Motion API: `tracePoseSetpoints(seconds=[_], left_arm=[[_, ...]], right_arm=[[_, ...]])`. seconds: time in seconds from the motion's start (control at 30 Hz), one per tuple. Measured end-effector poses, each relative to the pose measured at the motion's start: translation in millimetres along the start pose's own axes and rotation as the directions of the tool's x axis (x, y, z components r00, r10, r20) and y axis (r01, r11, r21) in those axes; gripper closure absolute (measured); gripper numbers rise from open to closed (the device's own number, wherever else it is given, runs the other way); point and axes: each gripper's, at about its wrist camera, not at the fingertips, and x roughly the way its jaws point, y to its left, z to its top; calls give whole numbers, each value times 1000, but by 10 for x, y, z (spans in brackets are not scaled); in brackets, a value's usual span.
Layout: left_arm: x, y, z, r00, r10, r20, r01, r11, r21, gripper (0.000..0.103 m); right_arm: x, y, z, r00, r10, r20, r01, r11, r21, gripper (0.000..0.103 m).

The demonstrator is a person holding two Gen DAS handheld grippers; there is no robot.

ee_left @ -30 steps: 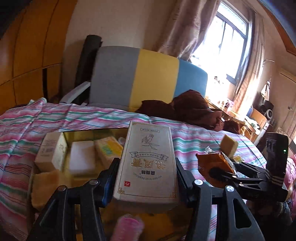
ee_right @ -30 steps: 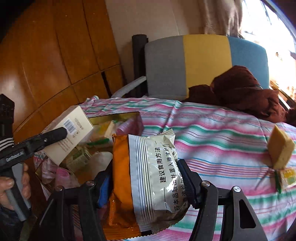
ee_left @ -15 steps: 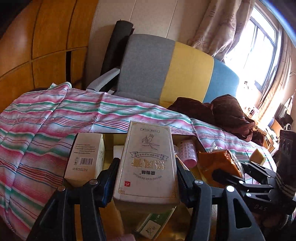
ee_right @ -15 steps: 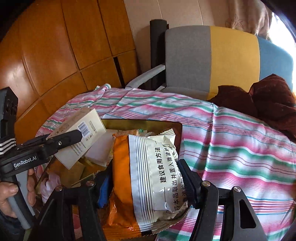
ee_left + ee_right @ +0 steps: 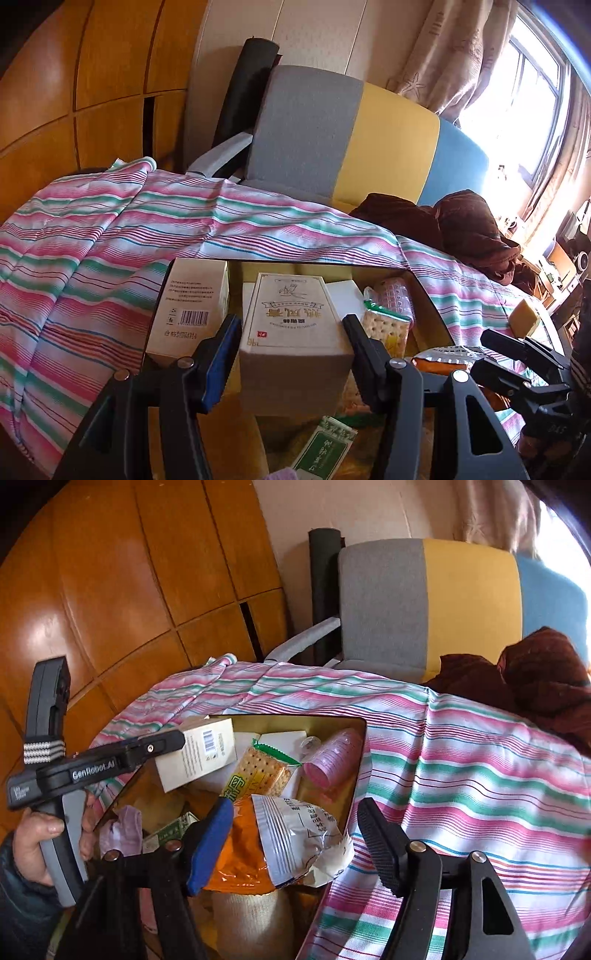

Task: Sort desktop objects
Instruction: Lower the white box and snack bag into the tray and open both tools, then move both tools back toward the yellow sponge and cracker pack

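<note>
Count, visible items only:
- Grippers: 2, left (image 5: 291,354) and right (image 5: 295,834).
- Tray: 1 (image 5: 354,775), centre frame.
- Cardboard boxes: 2, barcode box (image 5: 192,306) centre left, tea box (image 5: 295,332) centre.
- Snack bag: 1 (image 5: 284,845), lower centre.
- Cracker pack: 1 (image 5: 258,771).
- Pink rollers: 1 (image 5: 332,760).
- White blocks: 2 (image 5: 284,738).
- Green packet: 1 (image 5: 325,448), bottom.
- Yellow sponge: 1 (image 5: 522,317), right edge.
- Chair: 1 (image 5: 354,136), top.
- Hands: 1 (image 5: 37,842), lower left.
</note>
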Motion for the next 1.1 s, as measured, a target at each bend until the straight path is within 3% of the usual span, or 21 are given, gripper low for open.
tracePoseSetpoints(seconds=[0.17, 0.37, 0.5, 0.63, 0.77, 0.93, 1.1], left_arm=[[-139, -23, -57, 1000, -7, 25, 7, 1000, 0, 46], [-375, -66, -82, 997, -27, 67, 26, 1000, 11, 46], [-488, -163, -116, 995, -61, 75, 59, 998, 20, 46], [-559, -401, -156, 991, -115, 65, 111, 992, 58, 45], [-564, -820, -218, 982, -188, 31, 182, 975, 129, 45], [-476, -1512, -340, 958, -286, -36, 287, 931, 228, 45], [-287, -2313, -479, 926, -360, -118, 378, 873, 307, 45]], right_arm=[[14, -11, -19, 1000, 15, 9, -15, 1000, 22, 33], [-312, -284, -115, 995, 58, 76, -69, 987, 147, 29], [-587, -605, -333, 994, -8, 106, -17, 972, 233, 28], [-895, -1050, -684, 986, -131, 105, 90, 939, 333, 28], [-1224, -1493, -1044, 959, -272, 79, 215, 880, 423, 27], [-1623, -1950, -1456, 903, -428, 30, 352, 779, 519, 27], [-1858, -2230, -1744, 867, -498, 7, 405, 712, 574, 27]])
